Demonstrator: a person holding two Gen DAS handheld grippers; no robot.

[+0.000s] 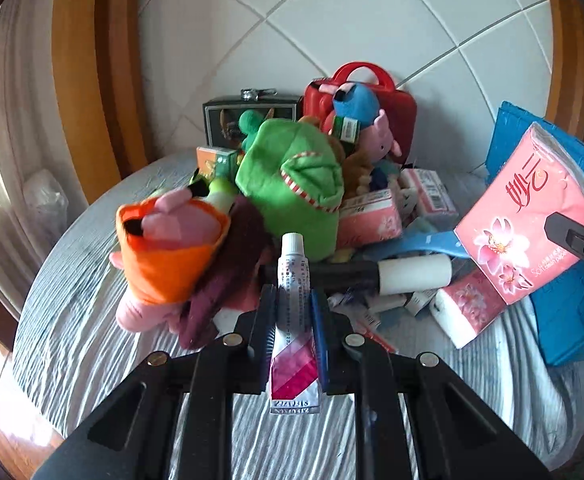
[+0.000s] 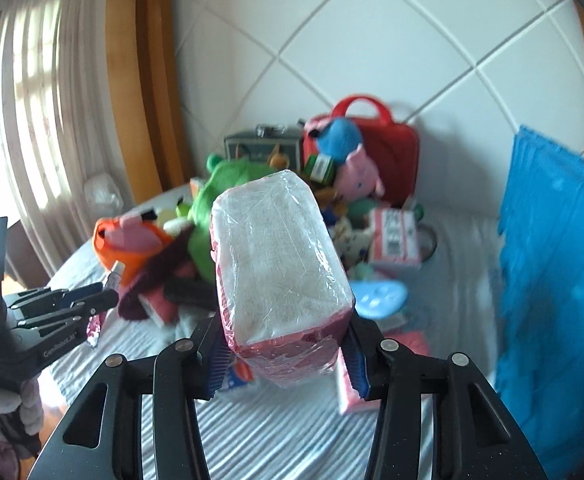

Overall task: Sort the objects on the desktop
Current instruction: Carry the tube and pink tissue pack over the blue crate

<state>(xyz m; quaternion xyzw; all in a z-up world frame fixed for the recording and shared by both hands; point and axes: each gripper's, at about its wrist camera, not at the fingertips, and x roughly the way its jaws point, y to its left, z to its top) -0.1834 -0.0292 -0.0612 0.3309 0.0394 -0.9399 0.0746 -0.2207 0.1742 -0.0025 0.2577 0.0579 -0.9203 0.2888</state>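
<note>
From the left wrist view, the left gripper is clenched on a small ointment tube, its white cap pointing away over the pile and its crimped tail toward the camera. The tail bears stamped digits, too blurred to read with certainty; pink and red stripes cross the lower body, and fine print runs up it, too small to make out. At the right edge hangs a pink tissue pack in the other gripper's black fingers, printed with flowers, large Chinese characters and "Soft clean paper". Below them the striped cloth is heaped with plush toys: a green plush, an orange plush. A lint roller lies just beyond the tube, a red case stands against the tiled wall, a blue bin sits to the right.

From the right wrist view, the right gripper grasps the tissue pack by its near end, pads pressing both sides, clear wrap facing up. The left gripper shows at the left, its body marked "GenRobot.AI". Barcoded tissue packs lie further back.
</note>
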